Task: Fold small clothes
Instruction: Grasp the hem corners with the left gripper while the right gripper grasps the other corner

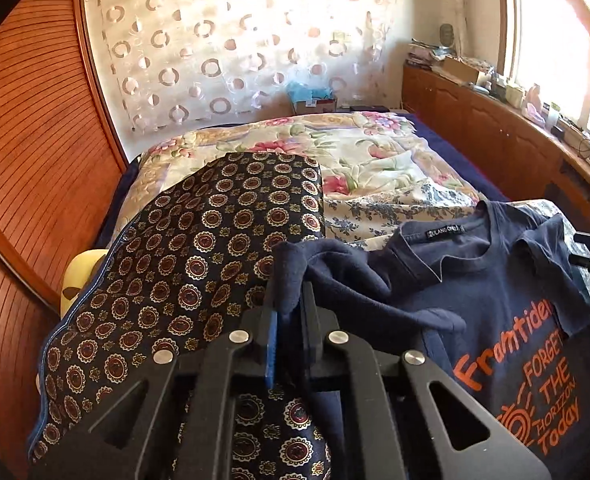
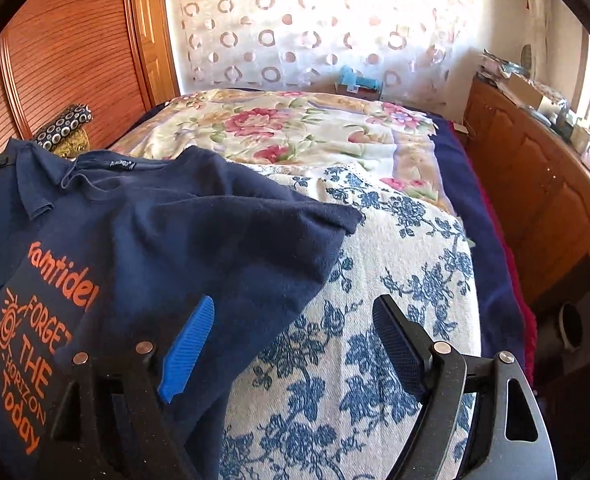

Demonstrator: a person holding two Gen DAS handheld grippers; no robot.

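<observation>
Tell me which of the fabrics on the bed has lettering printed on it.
The navy T-shirt, with orange words on its front. The medallion-print cloth, the pink floral spread and the blue-flowered cover carry only patterns. The left claw pinches its sleeve.

The T-shirt [image 1: 475, 280] lies on the bed [image 2: 395, 240], right of the patterned cloth [image 1: 183, 264].

Left gripper [image 1: 291, 308] clamped (right gripper [image 2: 295, 344] fingers apart)

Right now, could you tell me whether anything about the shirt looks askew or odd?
Yes: the navy T-shirt lies rumpled, its collar creased, and one sleeve is bunched where the left gripper pinches it. The right gripper is open, holding nothing.
</observation>
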